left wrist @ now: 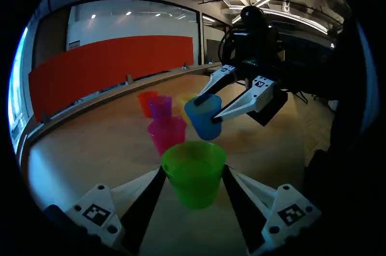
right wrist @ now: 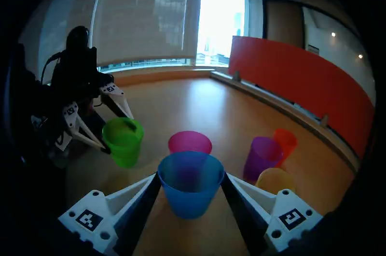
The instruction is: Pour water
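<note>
Green translucent plastic cup (left wrist: 194, 186): clamped between both fingers of the left gripper (left wrist: 194, 169), upright. Blue plastic cup (right wrist: 190, 191): gripped the same way by the right gripper (right wrist: 190, 176). Pink cup (right wrist: 189, 141): on the wooden table (right wrist: 193, 106), just beyond the right gripper's fingertips. Purple cup (right wrist: 262, 157), orange cup (right wrist: 284, 141), yellow cup (right wrist: 275, 178): clustered ahead, off to that gripper's right.

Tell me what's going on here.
A person holds a gripper in each hand, each clamped on a cup. The left gripper grips the green cup and the right gripper grips the blue cup. Both cups sit roughly upright, so no pouring is under way. Pink, purple, orange and yellow cups stand on the wooden table.
</note>
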